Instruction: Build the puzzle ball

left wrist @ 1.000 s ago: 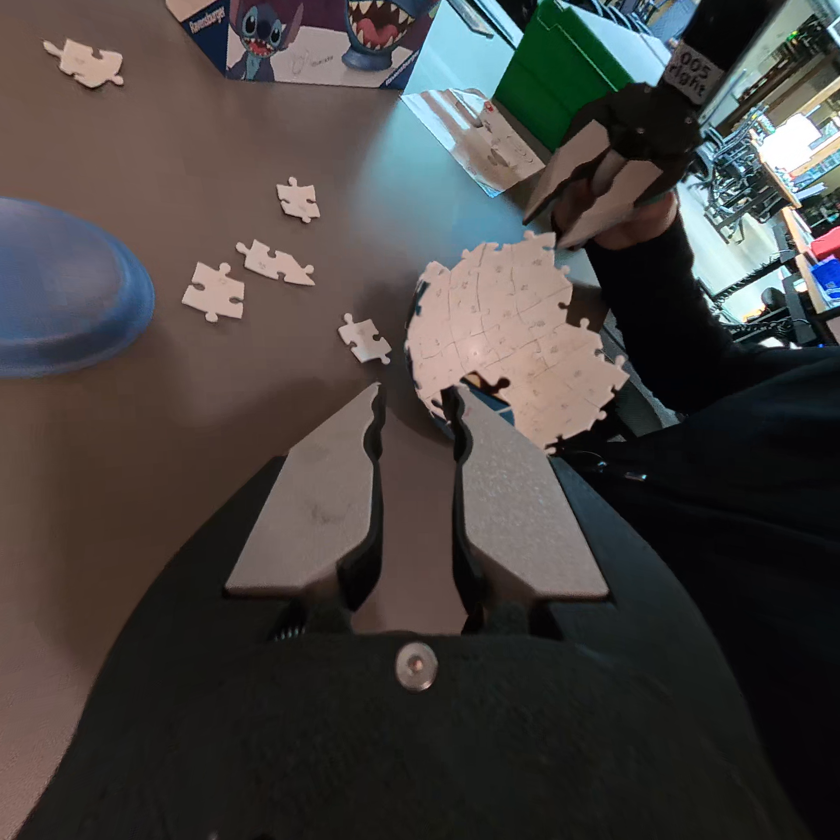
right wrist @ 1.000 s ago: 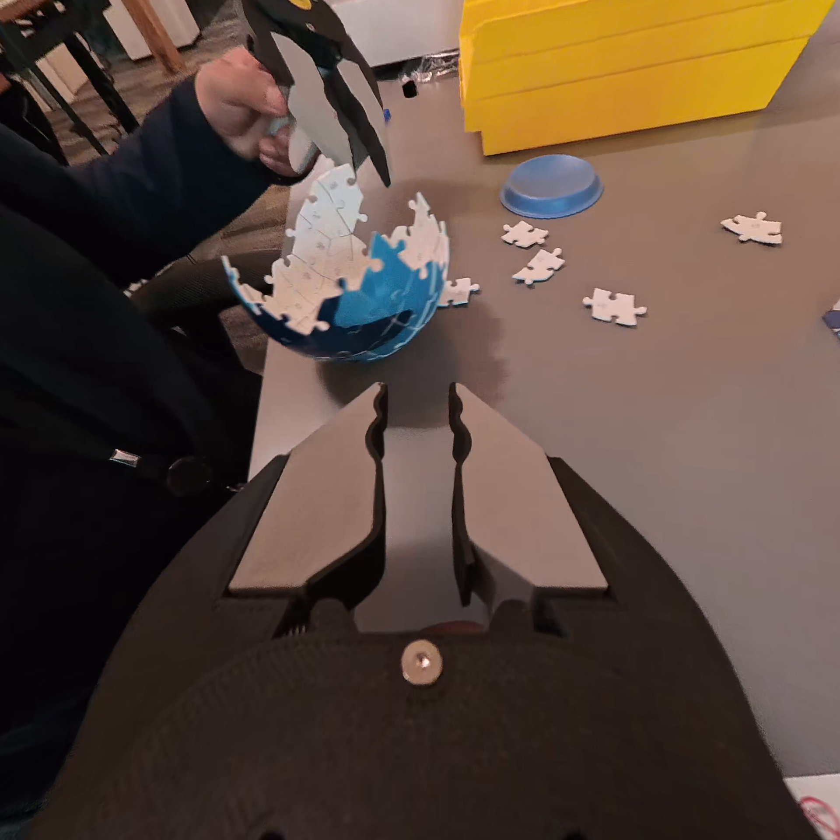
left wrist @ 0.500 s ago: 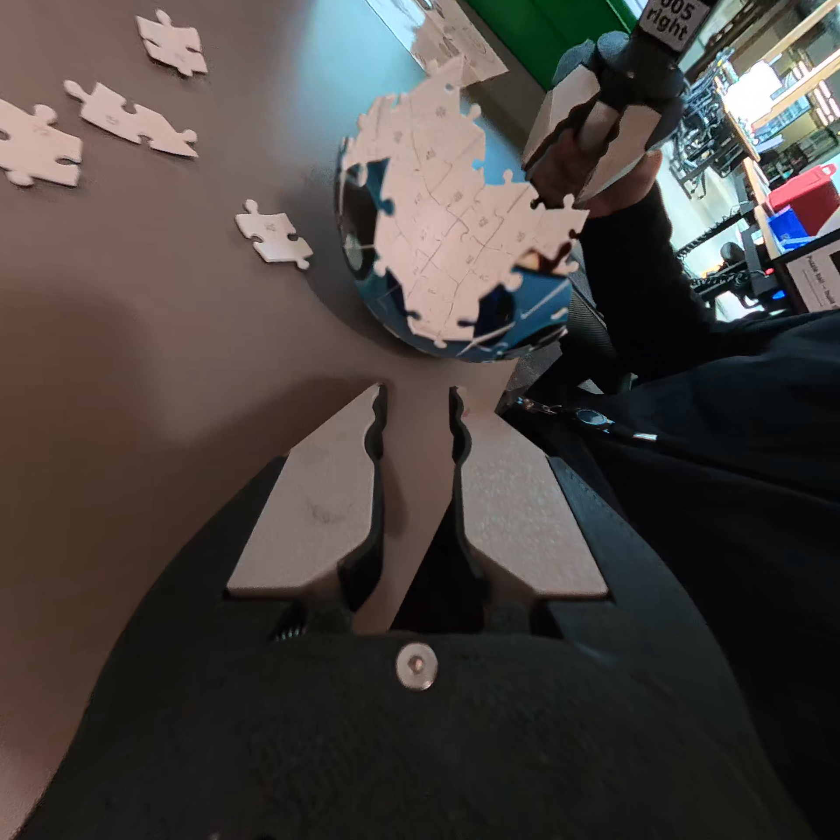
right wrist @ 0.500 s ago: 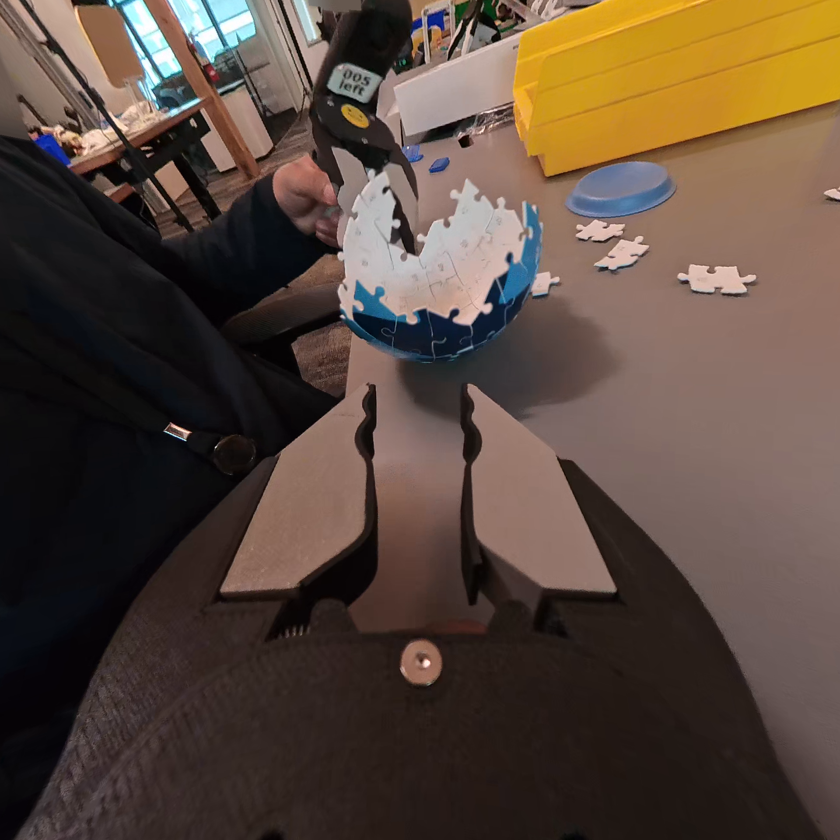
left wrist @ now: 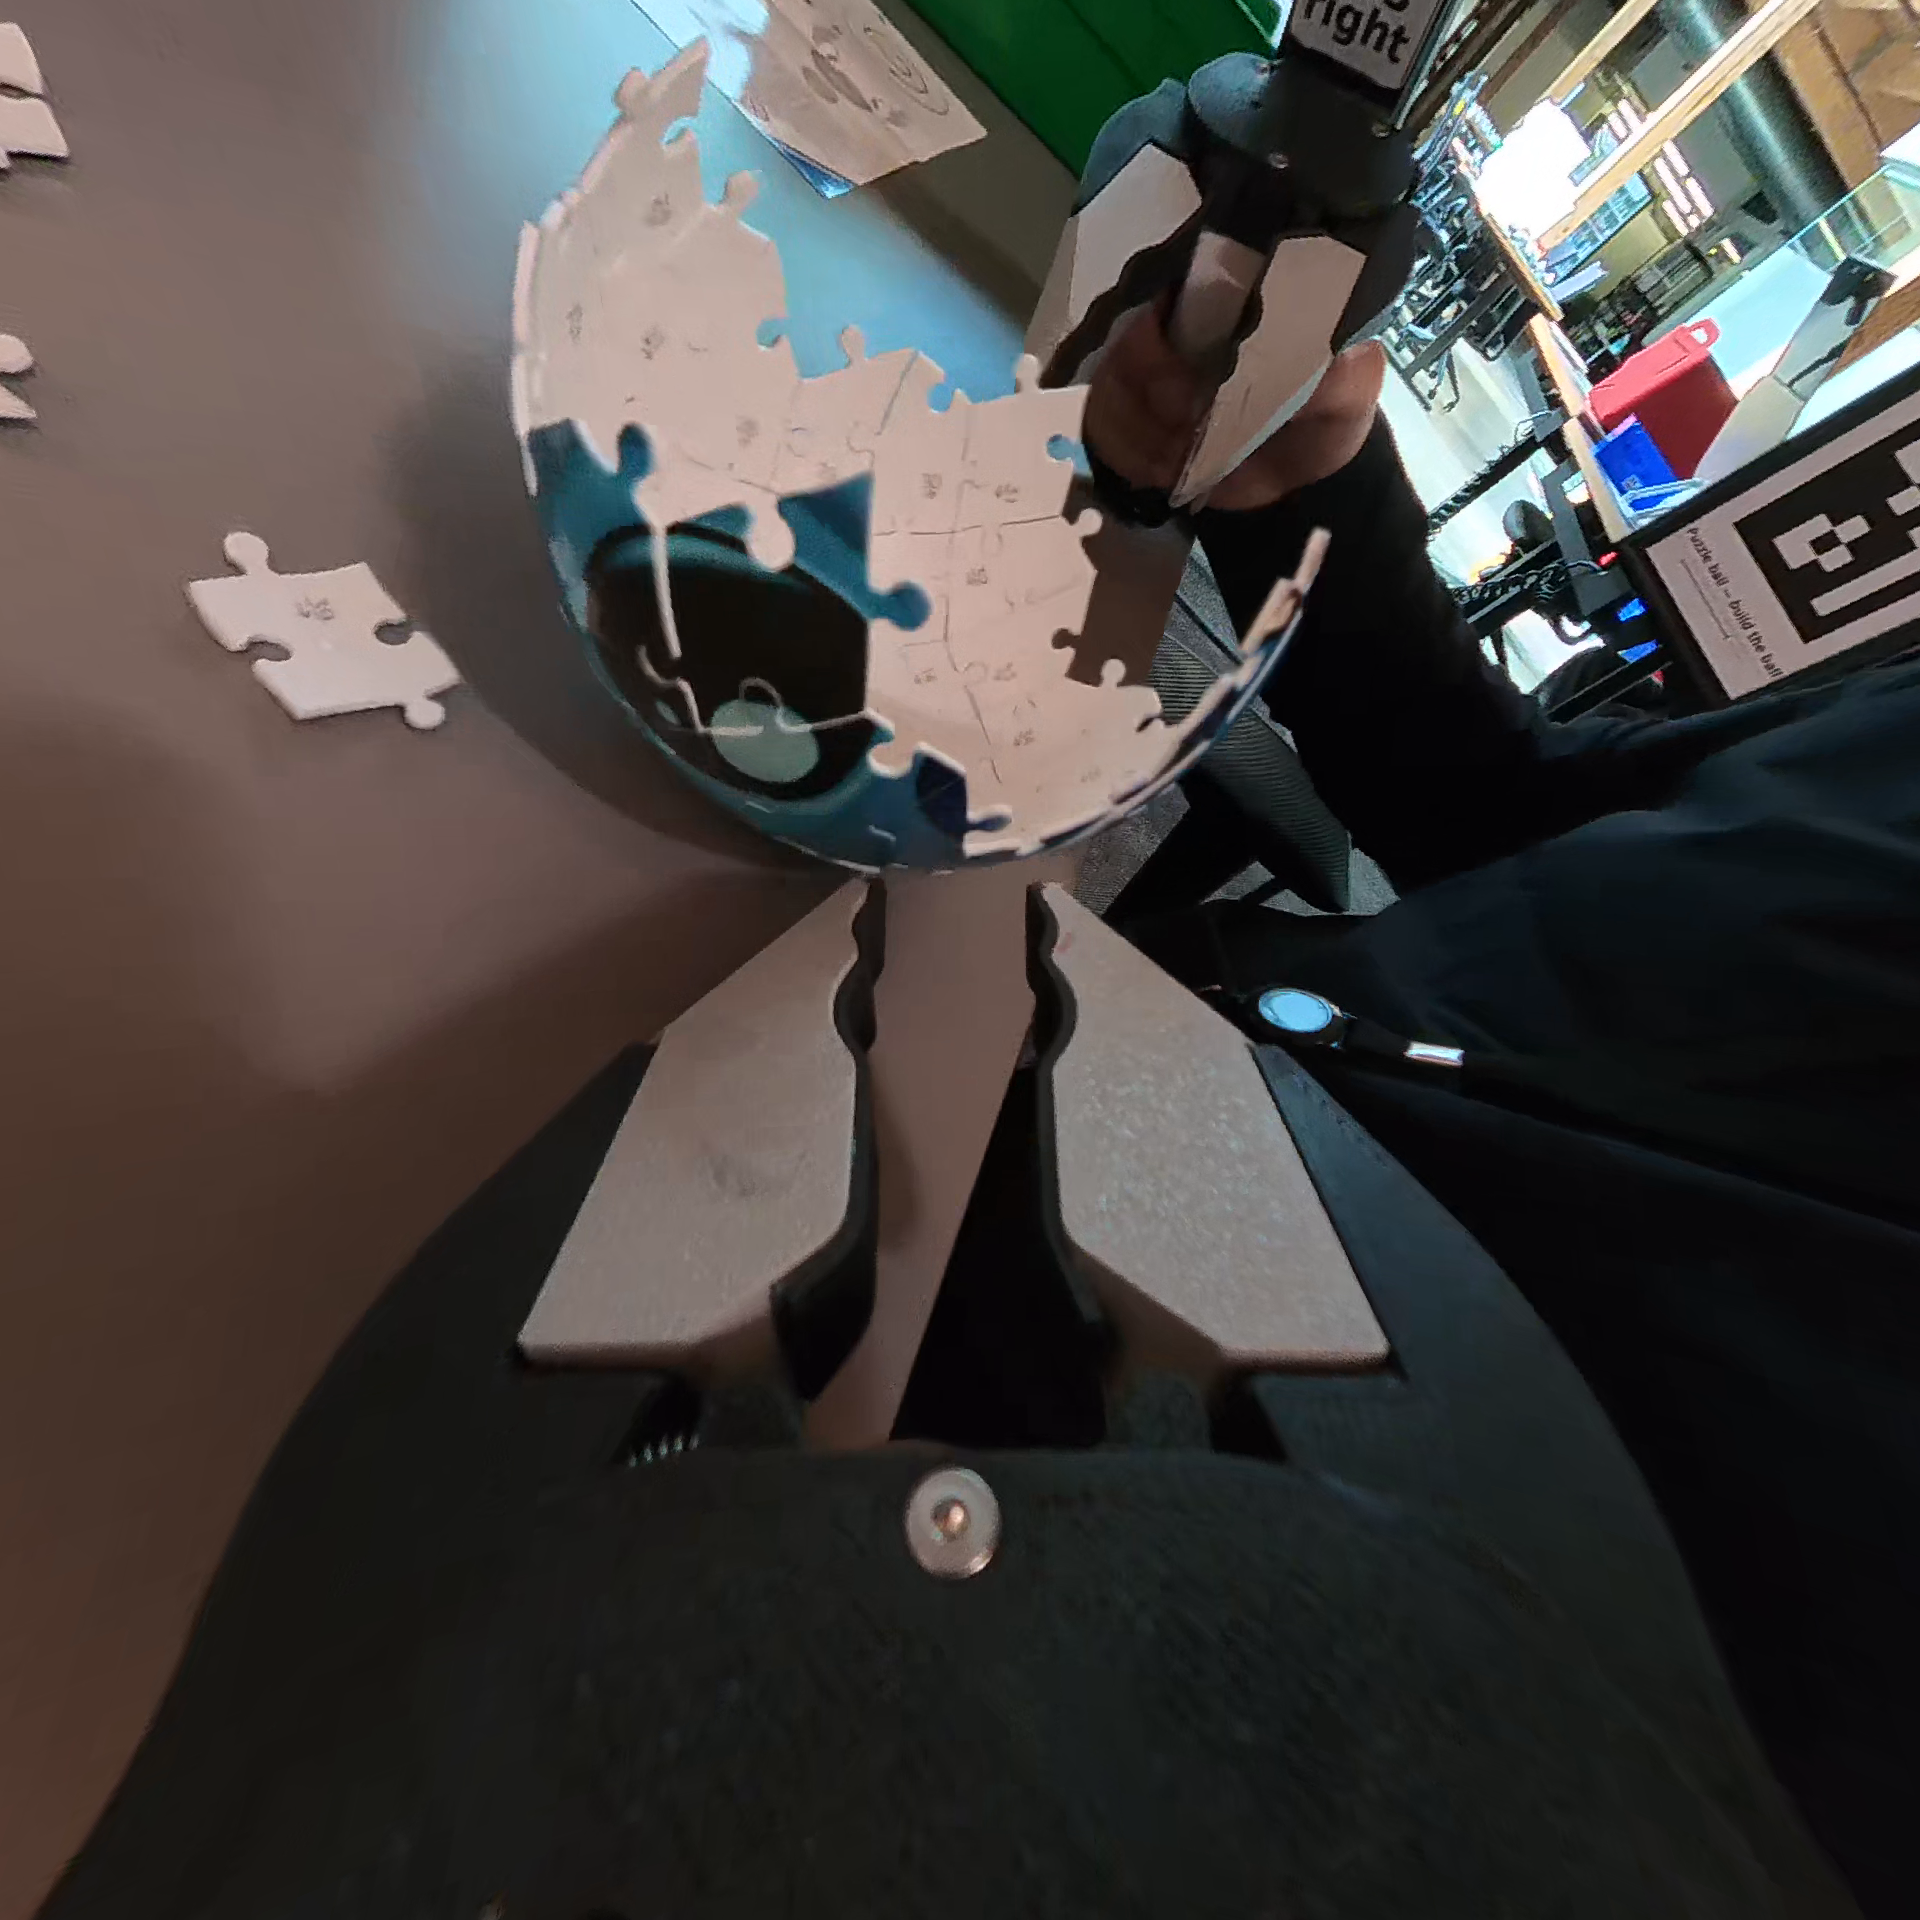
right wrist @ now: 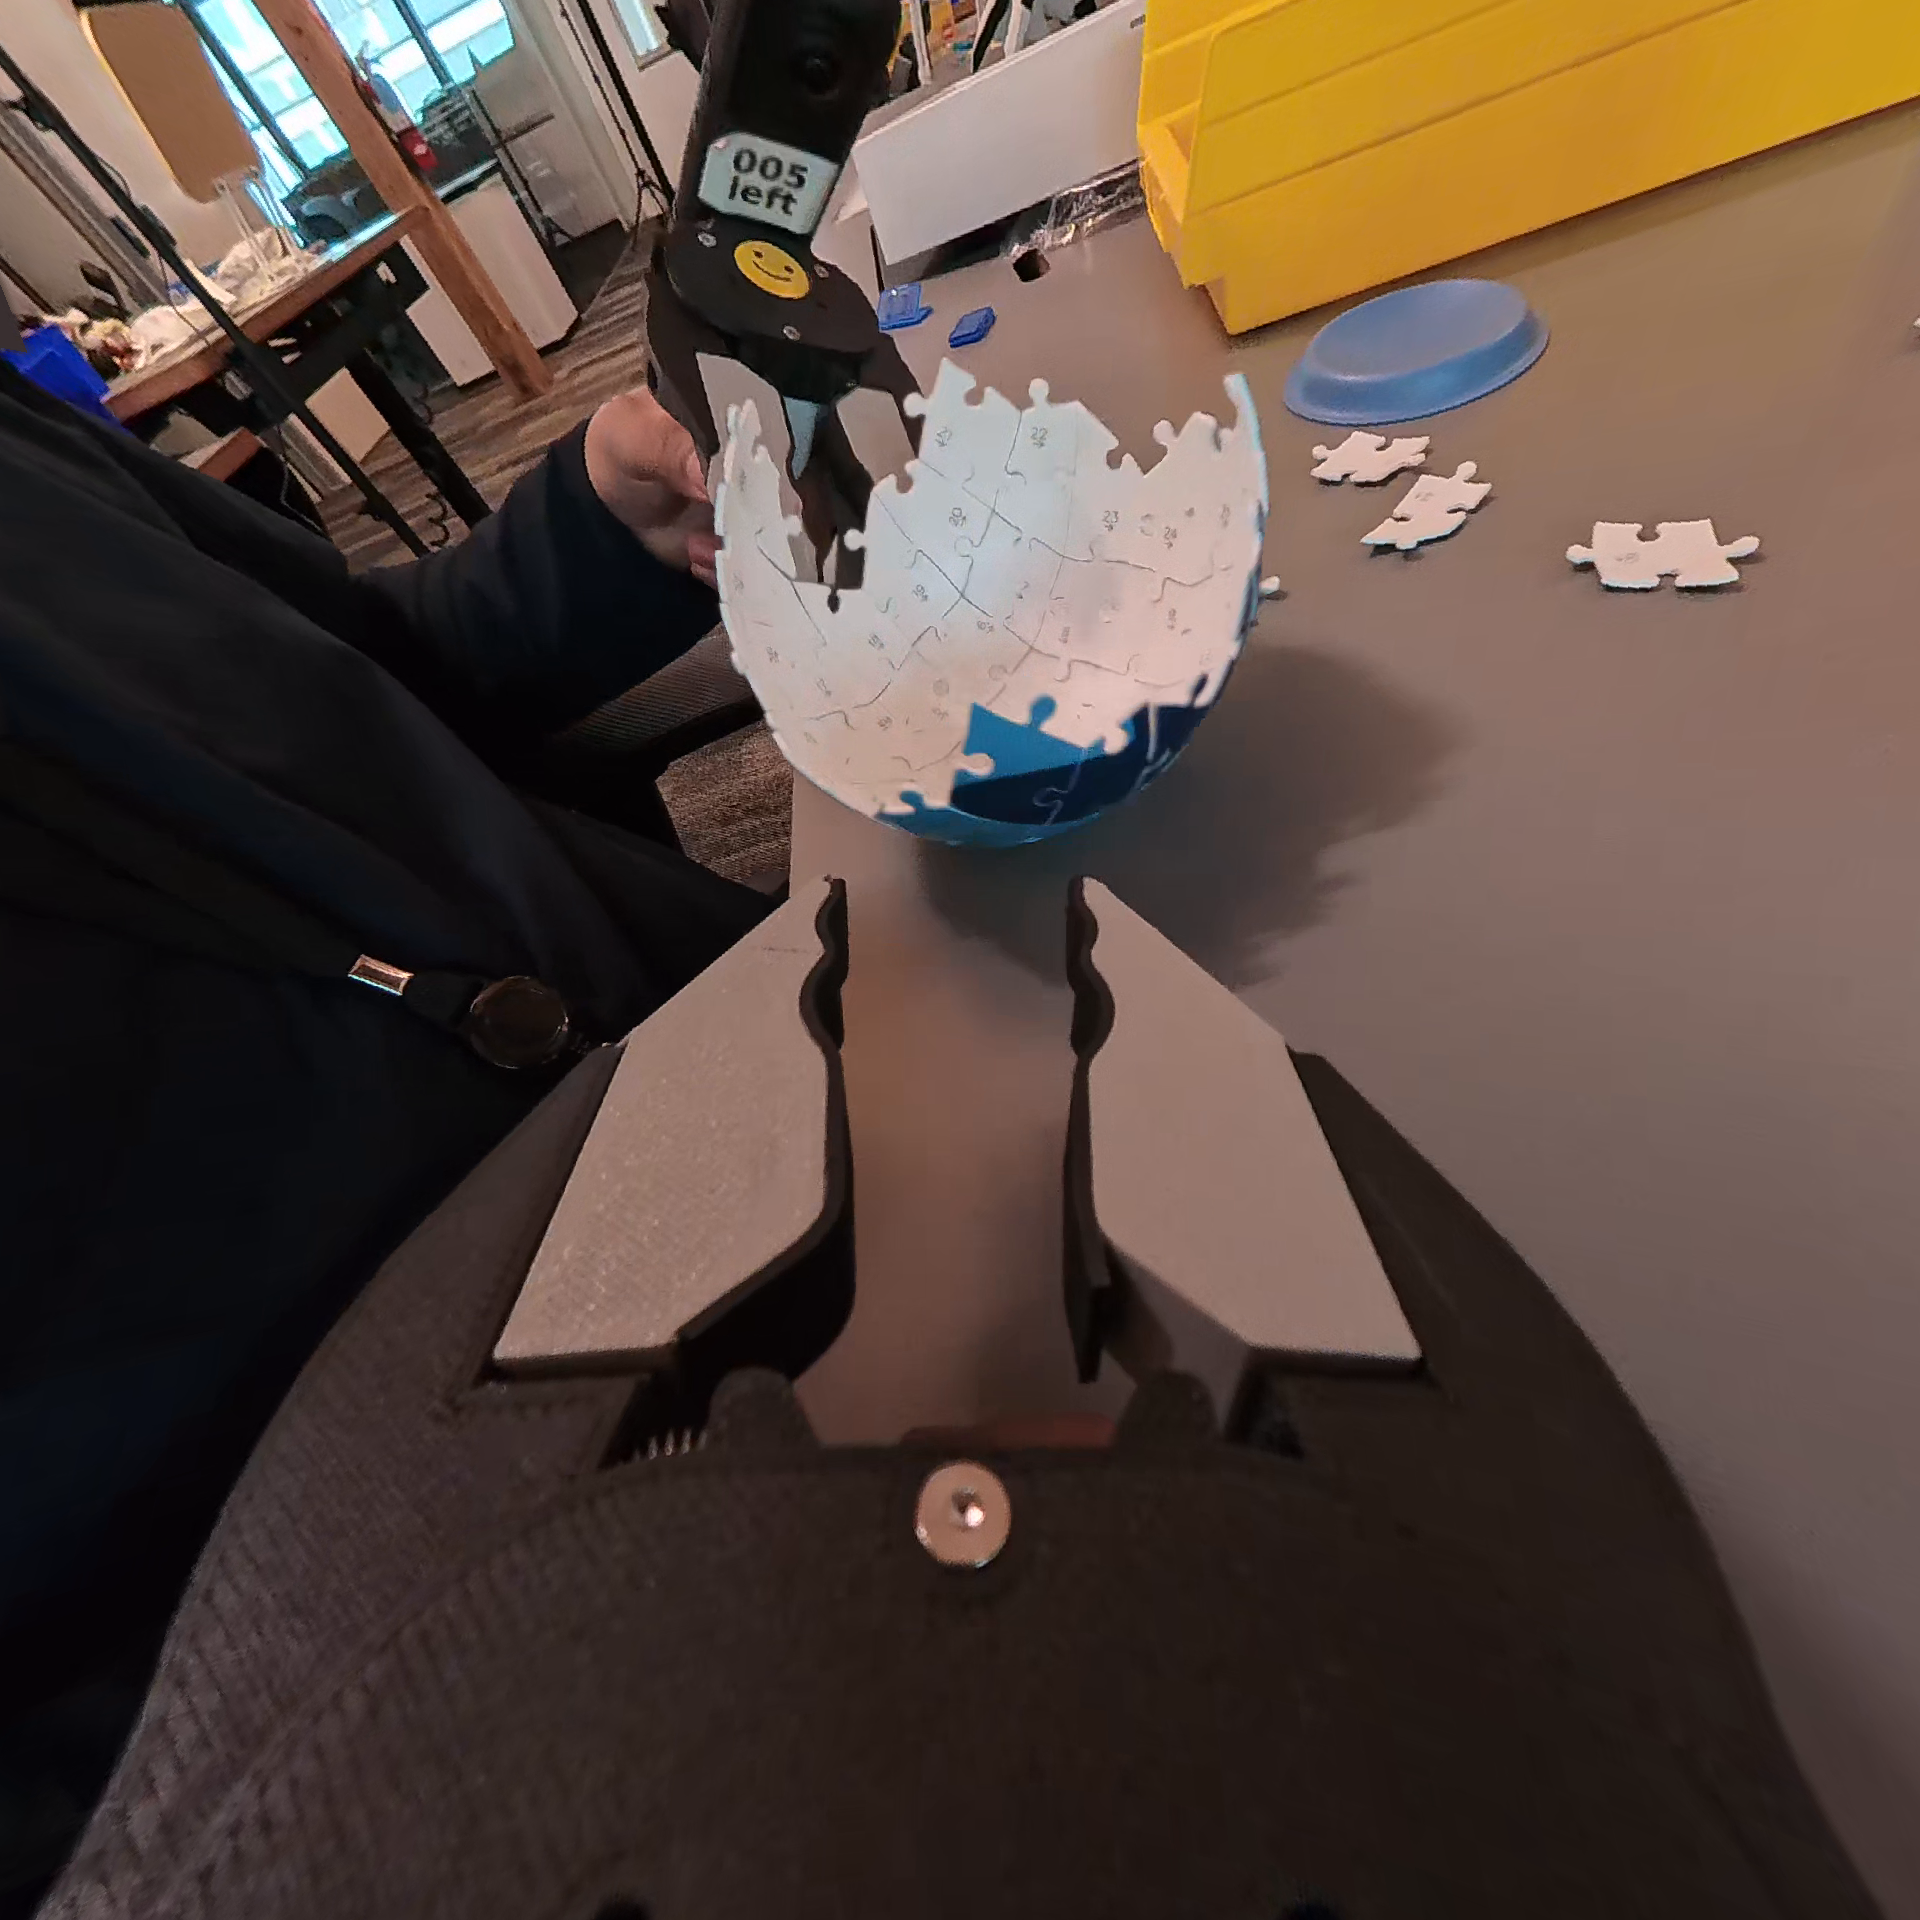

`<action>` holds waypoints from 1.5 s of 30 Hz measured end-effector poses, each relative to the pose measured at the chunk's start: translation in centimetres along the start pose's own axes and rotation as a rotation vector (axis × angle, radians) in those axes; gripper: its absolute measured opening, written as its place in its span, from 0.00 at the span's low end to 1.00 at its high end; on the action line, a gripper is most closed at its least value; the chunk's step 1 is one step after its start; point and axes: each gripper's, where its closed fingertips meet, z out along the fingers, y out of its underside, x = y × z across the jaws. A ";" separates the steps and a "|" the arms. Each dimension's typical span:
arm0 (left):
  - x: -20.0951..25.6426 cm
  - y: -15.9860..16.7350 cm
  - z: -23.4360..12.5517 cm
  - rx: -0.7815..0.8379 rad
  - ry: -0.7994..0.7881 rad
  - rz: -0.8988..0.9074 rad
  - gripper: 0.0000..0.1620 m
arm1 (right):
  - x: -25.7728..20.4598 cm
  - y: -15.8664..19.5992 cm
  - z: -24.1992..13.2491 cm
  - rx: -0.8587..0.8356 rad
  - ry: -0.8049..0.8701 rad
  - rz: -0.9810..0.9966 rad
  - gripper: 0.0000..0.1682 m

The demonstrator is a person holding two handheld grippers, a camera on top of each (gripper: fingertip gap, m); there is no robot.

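Observation:
The half-built puzzle ball (left wrist: 831,582) stands open side up near the table edge, blue outside and white inside. It also shows in the right wrist view (right wrist: 987,623). My left gripper (left wrist: 954,904) is open and empty, its tips just short of the ball's underside. My right gripper (right wrist: 956,894) is open and empty, a short way in front of the ball. Each gripper shows beyond the ball in the other's view: the right one (left wrist: 1122,436) by the rim, the left one (right wrist: 821,540) behind a notch in the rim. I cannot tell whether either touches the ball.
Loose white pieces lie on the grey table (right wrist: 1558,935): one beside the ball (left wrist: 322,644), others farther off (right wrist: 1662,551). A blue dish (right wrist: 1413,353) and yellow bins (right wrist: 1455,135) stand behind. A person in dark clothing (right wrist: 260,831) sits at the table edge. Some 12 cm of space lies between my two pairs of fingers.
Both grippers have come closer to the ball, which now stands more upright. The right jaws have opened a little wider.

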 end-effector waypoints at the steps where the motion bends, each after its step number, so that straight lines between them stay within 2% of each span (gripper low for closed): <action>1: 0.2 0.0 0.3 -0.005 0.015 -0.001 0.15 | 0.0 0.0 0.0 0.001 0.000 0.001 0.23; 25: 0.2 -2.0 4.0 -0.063 0.040 0.009 0.17 | 2.1 -0.5 -3.5 0.109 0.098 0.047 0.23; 39: -0.3 -2.5 4.6 -0.075 0.045 0.008 0.17 | 1.3 -0.6 -3.6 0.110 0.080 0.016 0.23; 45: -0.4 -2.4 4.6 -0.073 0.048 0.005 0.17 | -0.7 -3.0 -3.1 0.111 0.045 0.010 0.19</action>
